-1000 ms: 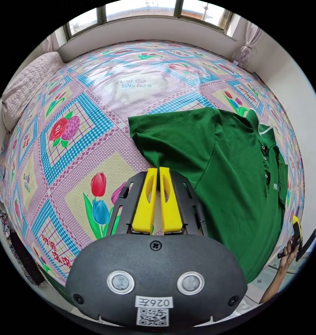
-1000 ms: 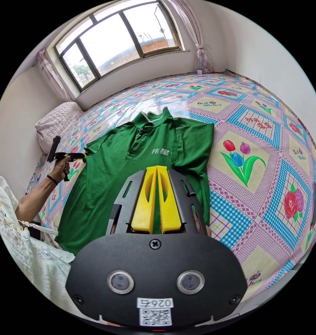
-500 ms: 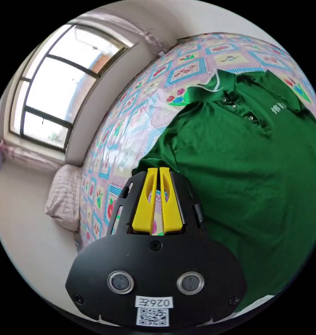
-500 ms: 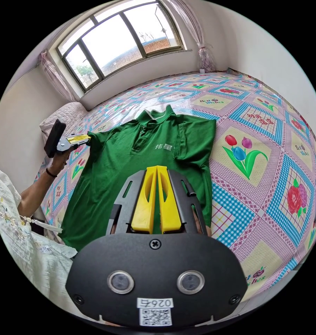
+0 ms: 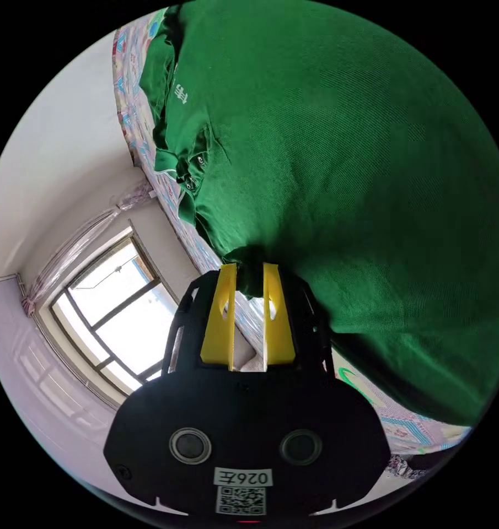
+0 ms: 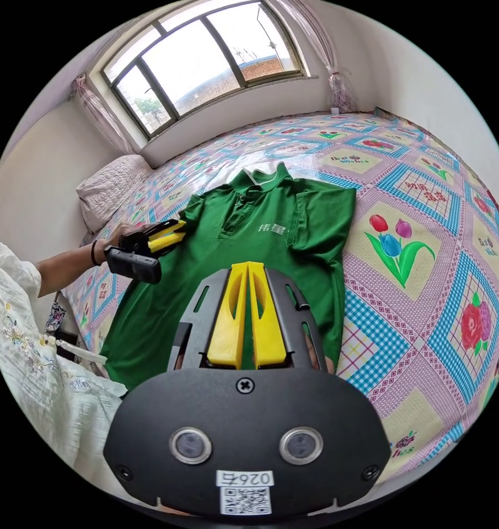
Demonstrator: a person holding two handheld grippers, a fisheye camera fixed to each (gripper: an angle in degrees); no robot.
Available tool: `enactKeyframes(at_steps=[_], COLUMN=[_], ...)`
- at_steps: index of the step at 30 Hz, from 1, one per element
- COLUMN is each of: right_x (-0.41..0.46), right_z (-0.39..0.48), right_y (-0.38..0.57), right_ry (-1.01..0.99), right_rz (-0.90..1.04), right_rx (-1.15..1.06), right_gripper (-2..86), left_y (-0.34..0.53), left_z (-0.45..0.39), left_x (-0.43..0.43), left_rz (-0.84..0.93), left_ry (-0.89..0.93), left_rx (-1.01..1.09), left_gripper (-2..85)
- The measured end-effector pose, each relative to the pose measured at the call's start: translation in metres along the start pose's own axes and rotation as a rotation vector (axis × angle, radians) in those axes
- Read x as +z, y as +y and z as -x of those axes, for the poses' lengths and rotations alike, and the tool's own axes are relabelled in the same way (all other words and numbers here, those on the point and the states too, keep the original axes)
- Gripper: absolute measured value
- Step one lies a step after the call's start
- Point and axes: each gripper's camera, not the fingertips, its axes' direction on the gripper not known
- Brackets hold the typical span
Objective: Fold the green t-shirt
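Observation:
The green t-shirt (image 6: 249, 237) lies face up on the bed, collar (image 6: 263, 179) toward the window. In the right gripper view, my left gripper (image 6: 177, 230) is at the shirt's left shoulder, where the sleeve is turned in over the chest. In the left gripper view the shirt (image 5: 343, 165) is very close, and my left gripper (image 5: 249, 271) has its yellow jaws parted with a bunch of sleeve cloth still between the tips. My right gripper (image 6: 248, 267) is shut above the shirt's lower half, with nothing seen in it.
The bed (image 6: 414, 286) has a patterned floral cover with bare room to the shirt's right. A pillow (image 6: 108, 187) lies at the far left under the window (image 6: 205, 60). The person's pale sleeve (image 6: 28, 341) is at the left; a wall runs along the right.
The left gripper has carried the sleeve up and inward over the shirt, rolling over as it went, and its jaws have spread wider. The right gripper has stayed shut and almost still.

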Motion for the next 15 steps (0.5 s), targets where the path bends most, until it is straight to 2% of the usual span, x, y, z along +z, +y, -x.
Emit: enactKeyframes(at_steps=[2, 9, 15], right_x=[0.007, 0.038, 0.104], right_z=[0.008, 0.041, 0.085], right_y=[-0.020, -0.101, -0.183], right_ry=[-0.033, -0.080, -0.219], right_rz=[0.000, 0.003, 0.102], right_rx=[-0.048, -0.233, -0.381], right_gripper=[-0.9, -0.8, 1.5], left_y=[0.006, 0.027, 0.052], left_z=[-0.001, 0.014, 0.042], left_x=[0.004, 0.006, 0.013], left_rz=[-0.028, -0.134, -0.235], left_ry=[0.025, 0.123, 0.409], left_rx=[0.069, 0.119, -0.096], left_gripper=[8.6, 8.0, 9.6])
